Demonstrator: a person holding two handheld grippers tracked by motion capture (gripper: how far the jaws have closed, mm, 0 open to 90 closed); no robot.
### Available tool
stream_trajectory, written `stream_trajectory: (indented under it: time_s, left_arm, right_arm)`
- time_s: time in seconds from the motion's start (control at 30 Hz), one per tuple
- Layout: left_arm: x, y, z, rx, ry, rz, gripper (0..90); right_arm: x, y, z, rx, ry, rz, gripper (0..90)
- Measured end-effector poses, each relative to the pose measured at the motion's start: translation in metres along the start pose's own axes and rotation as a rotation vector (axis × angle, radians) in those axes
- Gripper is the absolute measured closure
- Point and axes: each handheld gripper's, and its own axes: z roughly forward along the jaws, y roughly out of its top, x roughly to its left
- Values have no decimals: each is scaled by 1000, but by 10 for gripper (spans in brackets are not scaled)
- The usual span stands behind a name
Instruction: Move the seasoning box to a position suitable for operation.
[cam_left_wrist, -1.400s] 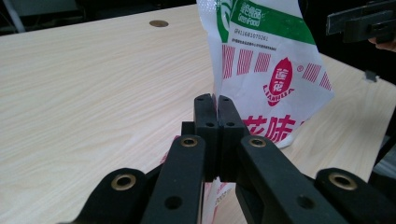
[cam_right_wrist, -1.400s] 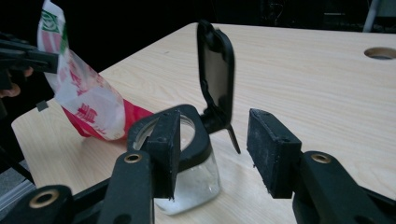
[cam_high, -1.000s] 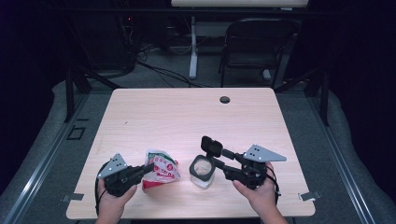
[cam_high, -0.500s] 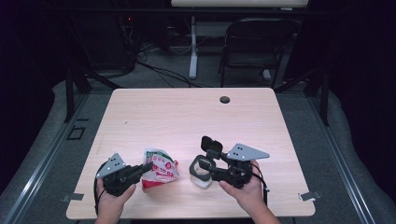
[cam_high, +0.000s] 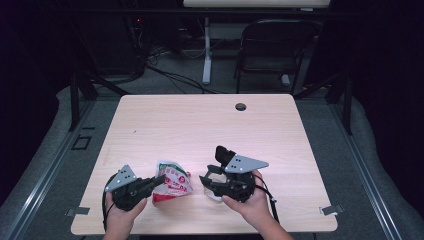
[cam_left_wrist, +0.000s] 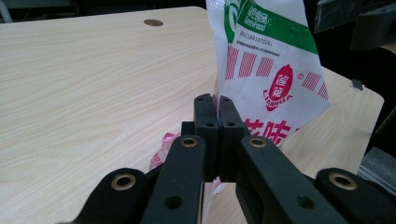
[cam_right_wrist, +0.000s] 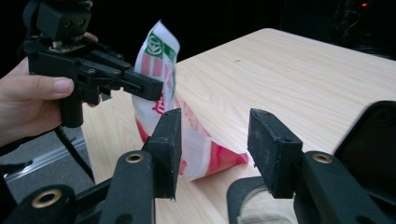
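Left tongs (cam_left_wrist: 215, 109) clamped tight on edge of red-green-white snack bag (cam_high: 172, 181), holding it upright at worktop (cam_high: 200, 125) front edge. Right tongs (cam_right_wrist: 217, 140) open, jaws just been narrowing, nothing pinched yet, bag corner just beyond them.

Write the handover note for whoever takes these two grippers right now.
Left gripper: jaws shut on the edge of the red, white and green printed snack bag, holding it up off the light wooden table.
Right gripper: jaws open and just been closing, nothing between them, aimed at the bag's lower corner.
A small clear round container sits under the right gripper.
Done: bag gripped on one side.
Left: probably a second grip on the bag.
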Motion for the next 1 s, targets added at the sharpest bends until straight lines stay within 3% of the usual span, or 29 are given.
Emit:
stream_trajectory:
  time_s: [0.2, 0.27, 0.4, 0.5, 0.67, 1.0]
  left_arm:
    - [-3, 0, 3, -2, 8, 4, 900]
    - [-4, 0, 5, 15, -15, 7, 900]
    - [-7, -1, 8, 6, -6, 10, 900]
    - [-8, 0, 9, 19, -24, 12, 900]
    - [-11, 0, 12, 14, -18, 15, 900]
    - [-11, 0, 14, 14, -33, -1, 900]
  right_arm:
    - [4, 0, 13, 14, 39, 5, 523]
    - [6, -1, 17, 22, 55, 7, 518]
    - [10, -1, 19, 2, 92, 18, 509]
    - [11, -1, 20, 7, 95, 14, 508]
    - [11, -3, 27, 31, 87, 13, 526]
    - [17, -9, 50, 115, 90, -29, 615]
